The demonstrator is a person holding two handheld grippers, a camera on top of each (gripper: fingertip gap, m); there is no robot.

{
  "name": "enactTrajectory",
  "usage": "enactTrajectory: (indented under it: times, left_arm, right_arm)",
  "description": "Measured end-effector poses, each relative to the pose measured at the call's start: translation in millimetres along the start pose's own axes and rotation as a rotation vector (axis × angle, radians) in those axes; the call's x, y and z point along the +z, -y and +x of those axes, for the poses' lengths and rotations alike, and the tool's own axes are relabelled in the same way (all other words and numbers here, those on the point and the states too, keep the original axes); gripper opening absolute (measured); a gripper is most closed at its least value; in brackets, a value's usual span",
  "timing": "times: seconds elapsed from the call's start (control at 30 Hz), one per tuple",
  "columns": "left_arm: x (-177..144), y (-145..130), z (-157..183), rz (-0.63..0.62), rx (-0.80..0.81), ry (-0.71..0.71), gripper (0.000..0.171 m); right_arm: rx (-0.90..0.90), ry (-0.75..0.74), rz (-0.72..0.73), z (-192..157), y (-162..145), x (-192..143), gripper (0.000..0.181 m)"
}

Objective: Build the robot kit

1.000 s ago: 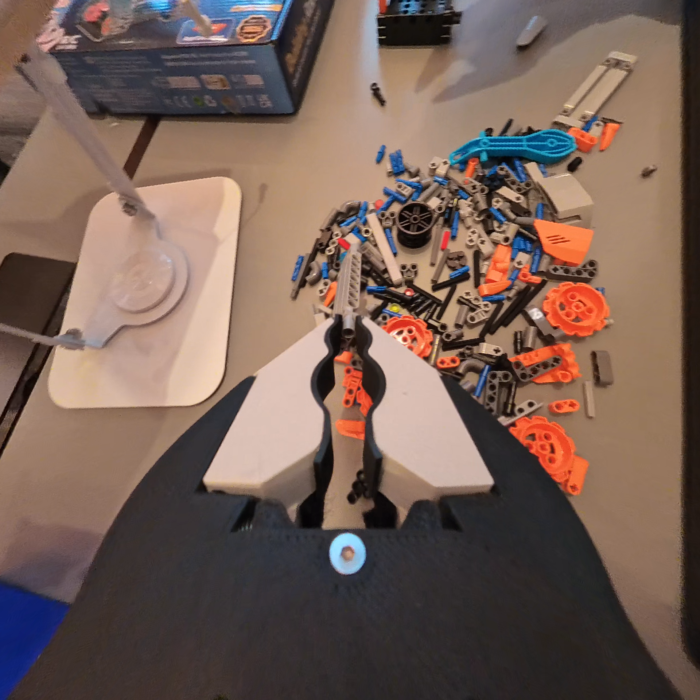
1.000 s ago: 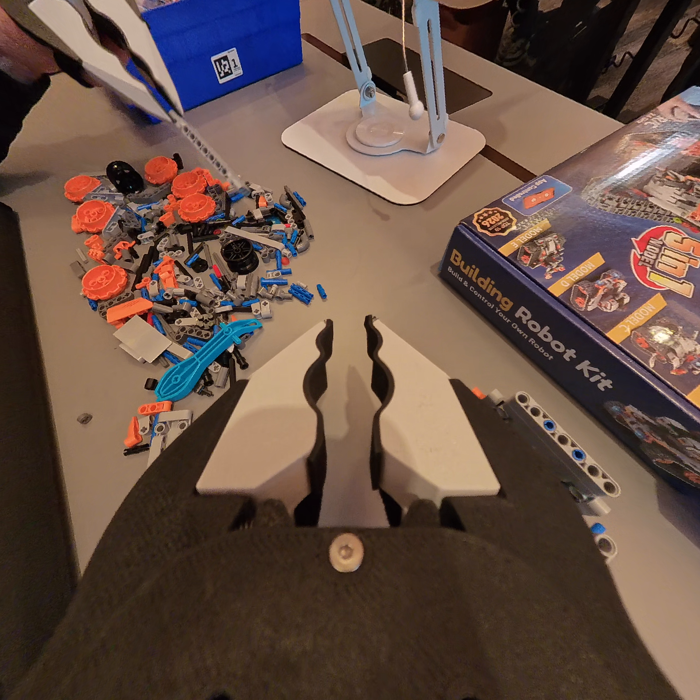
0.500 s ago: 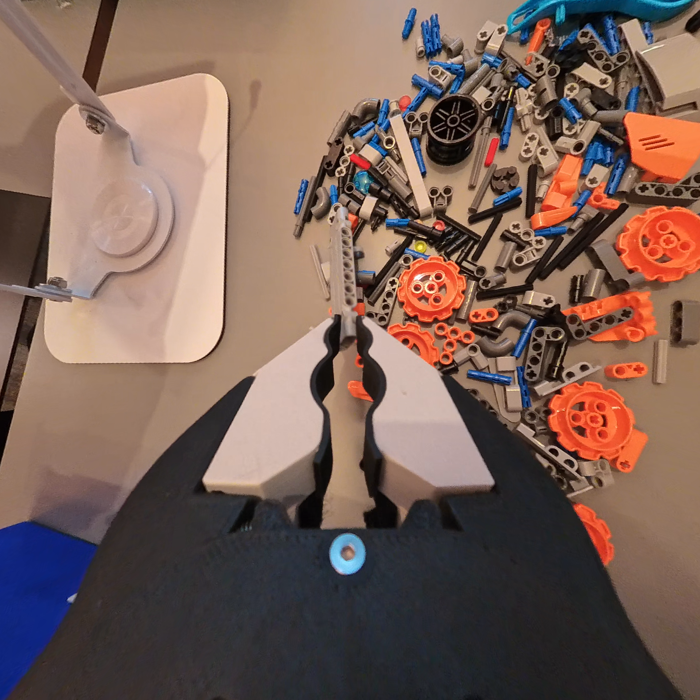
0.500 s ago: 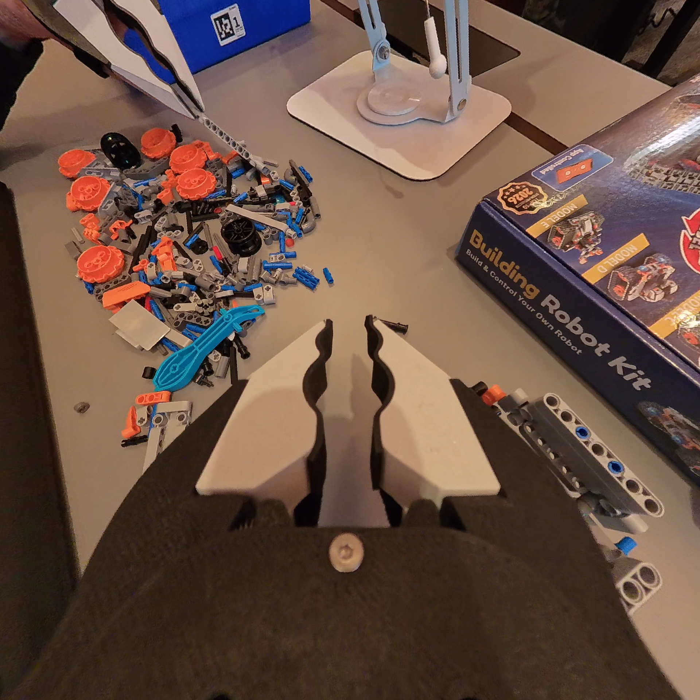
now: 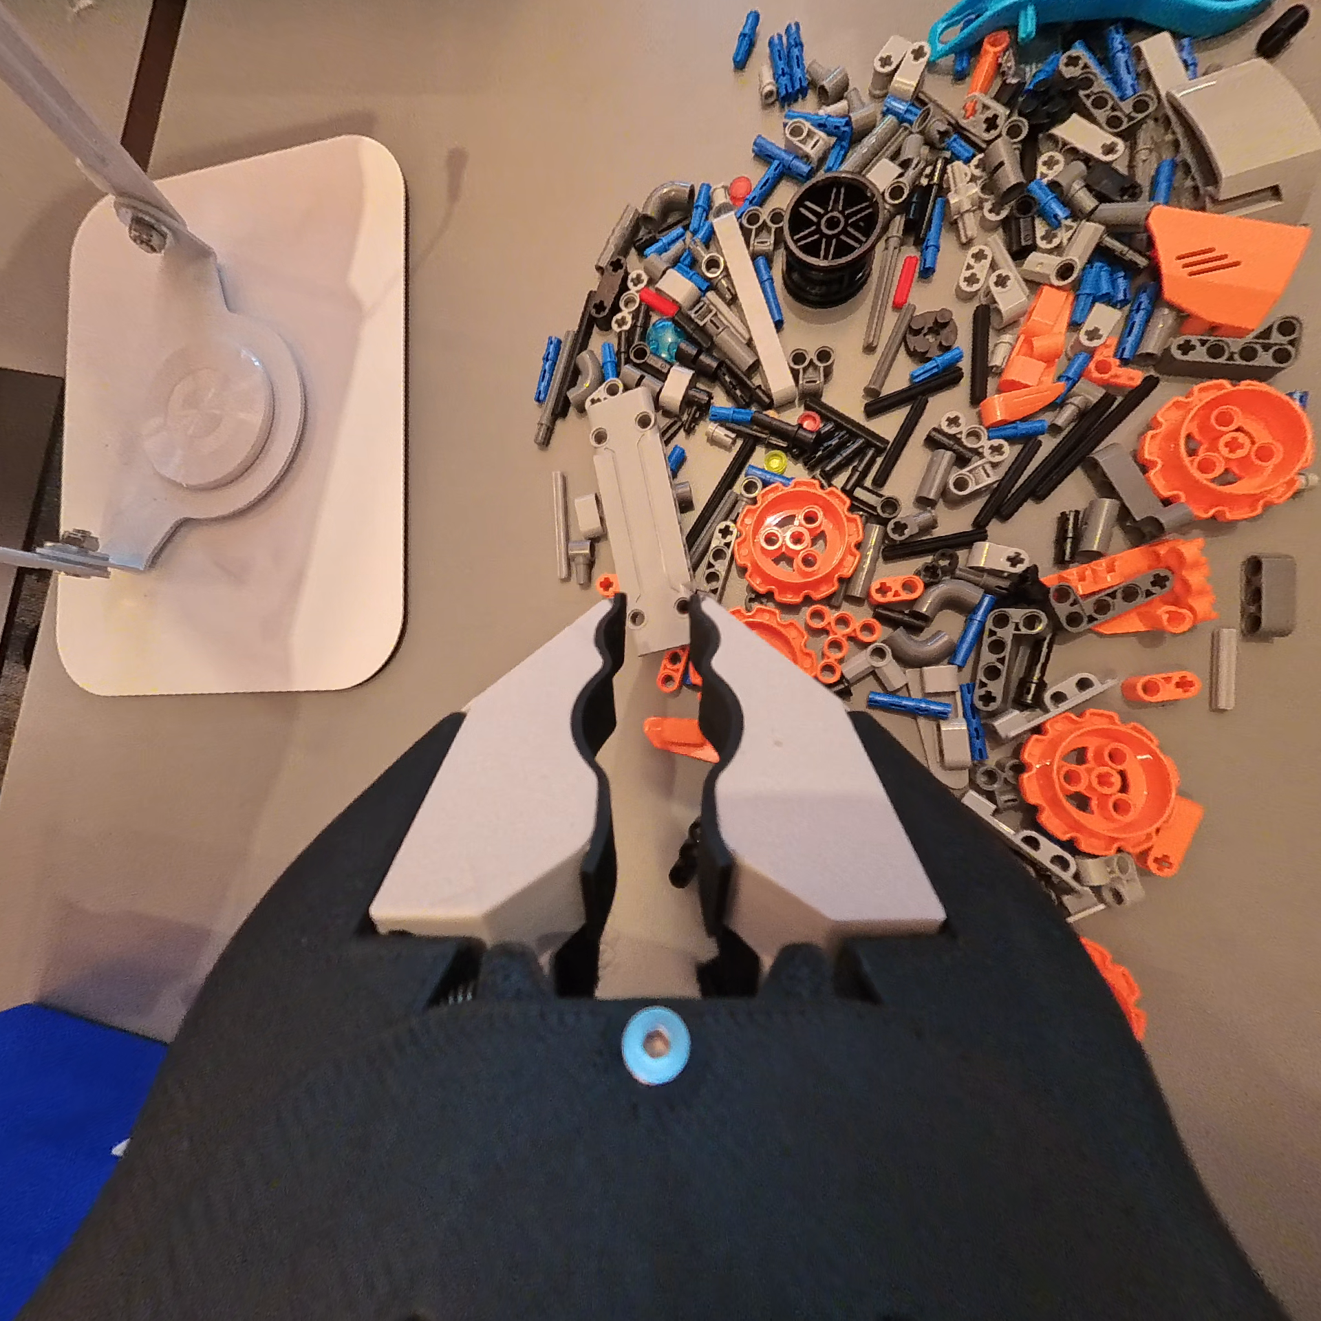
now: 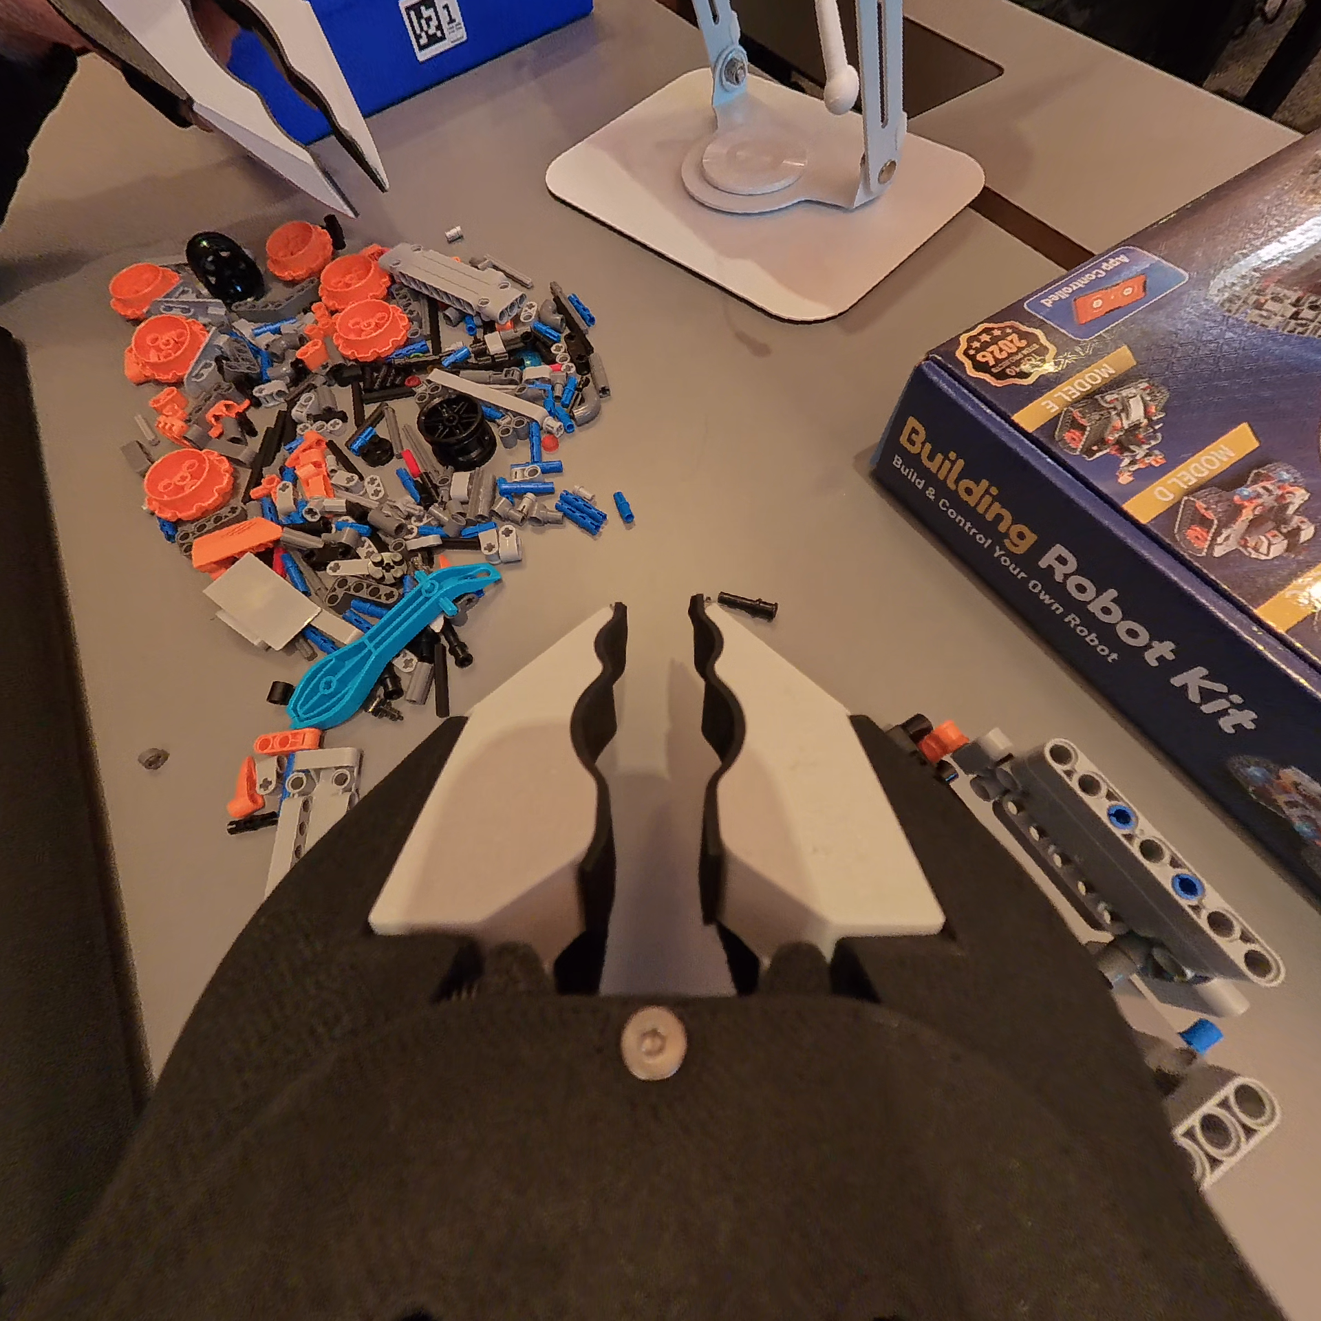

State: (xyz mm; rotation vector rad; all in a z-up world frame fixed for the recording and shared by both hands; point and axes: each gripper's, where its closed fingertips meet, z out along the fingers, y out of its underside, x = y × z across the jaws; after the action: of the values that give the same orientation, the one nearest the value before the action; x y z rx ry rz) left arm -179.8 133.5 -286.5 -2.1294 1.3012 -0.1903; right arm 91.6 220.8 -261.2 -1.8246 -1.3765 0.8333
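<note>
A flat grey tabletop (image 6: 750, 457) fills both views, strewn on one side with a loose heap of small plastic building pieces (image 5: 929, 400) — orange toothed wheels, blue pins, black axles, grey connectors.

In the left wrist view the left gripper (image 5: 652, 607) sits low in the centre of the frame with its jaws parted. Lying on the table at the near left edge of the heap is a long light-grey panel piece with pin holes at both ends (image 5: 636, 522); its near end lies in the gap at the fingertips, but the right wrist view, upper left, shows that gripper raised clear of the pile with the panel lying flat below it, not gripped. An orange toothed wheel (image 5: 799, 540) lies just right of the panel. At the left of the frame stands the white rounded-rectangle base plate of a stand (image 5: 343, 429).

In the right wrist view the right gripper (image 6: 656, 607) hovers over bare table at mid-frame, jaws apart and holding nothing. A small black pin (image 6: 747, 606) lies just beside its right fingertip. A turquoise flat paddle-shaped tool (image 6: 379, 643) lies to the left, a dark-blue printed cardboard box (image 6: 1144, 515) at right, and a grey perforated beam assembly with blue pins (image 6: 1136, 872) at lower right.
</note>
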Motion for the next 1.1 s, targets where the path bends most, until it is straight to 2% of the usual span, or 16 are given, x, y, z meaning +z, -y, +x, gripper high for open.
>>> enactTrajectory:
  times: [0.77, 1.1]
  left_arm:
    - [-1.7, 14.5, 4.3, 0.055, 0.043, 0.015, 0.016]
    - [1.5, 21.6, 12.8, 0.067, 0.058, -0.003, 0.016]
  right_arm:
    - [0.000, -0.016, 0.018, 3.2, 1.3, -2.5, 0.016]
    - [0.005, -0.046, 0.046, 7.2, 2.8, -14.5, 0.015]
